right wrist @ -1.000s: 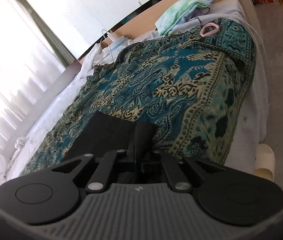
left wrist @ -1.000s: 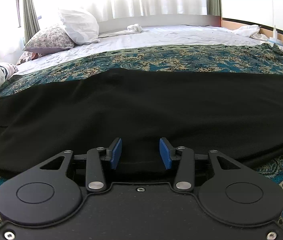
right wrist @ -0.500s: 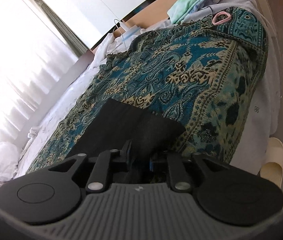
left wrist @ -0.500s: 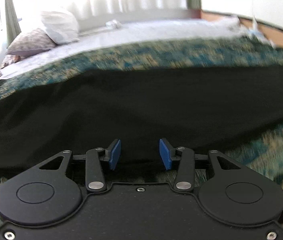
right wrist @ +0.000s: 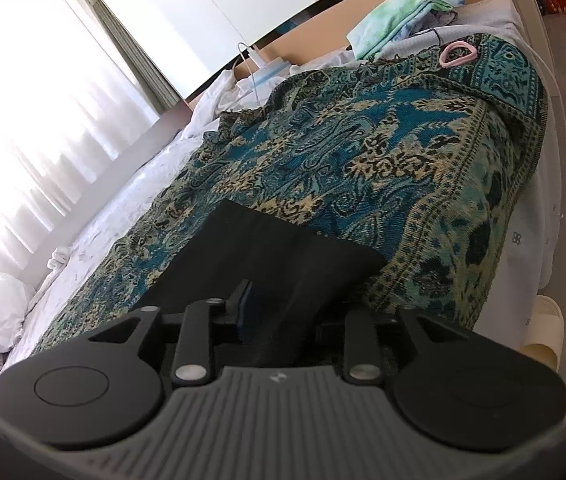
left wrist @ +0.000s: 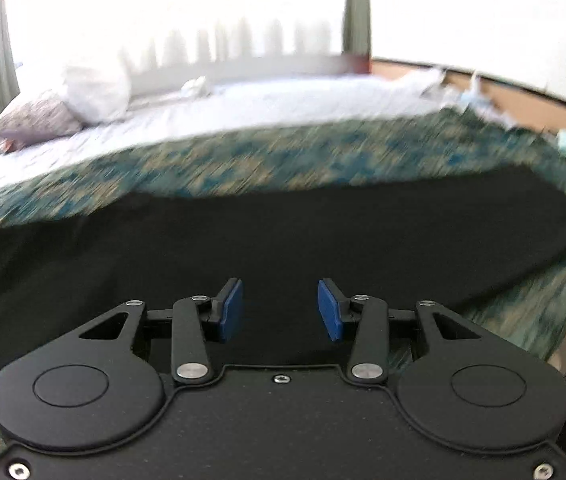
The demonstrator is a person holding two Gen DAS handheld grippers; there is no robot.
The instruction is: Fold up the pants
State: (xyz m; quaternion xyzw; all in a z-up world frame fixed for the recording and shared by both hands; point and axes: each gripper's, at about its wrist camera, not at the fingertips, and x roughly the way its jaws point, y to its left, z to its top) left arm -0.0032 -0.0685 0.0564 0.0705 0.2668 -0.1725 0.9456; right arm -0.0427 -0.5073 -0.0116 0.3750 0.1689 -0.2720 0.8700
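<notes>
We see black pants (left wrist: 283, 232) laid flat and long across a teal patterned bedspread (left wrist: 283, 156) on the bed, running left to right in the left wrist view, which is motion-blurred. The left gripper (left wrist: 280, 310) sits over the near edge of the pants, its blue pads (left wrist: 230, 312) parted with a clear gap; only flat black cloth shows beyond that gap, nothing pinched, so we call it part-open and empty. In the right wrist view the pants (right wrist: 267, 248) end in a straight hem edge on the bedspread (right wrist: 383, 152), just ahead of the right gripper (right wrist: 283, 312). Its jaws are opening; a raised ridge of black fabric stands up between the fingers, the left pad (right wrist: 245, 308) is clear of it, and the right pad is hidden behind the fold, so we cannot tell contact there. The pants lie near the bed's side edge, where the bedspread drapes down. Far off we note a white pillow (left wrist: 97, 88), a pink ring (right wrist: 458, 53) on the bedspread corner, folded tie-dye cloth (right wrist: 403, 4) by the wall, and a pale slipper (right wrist: 543, 336) on the floor.
</notes>
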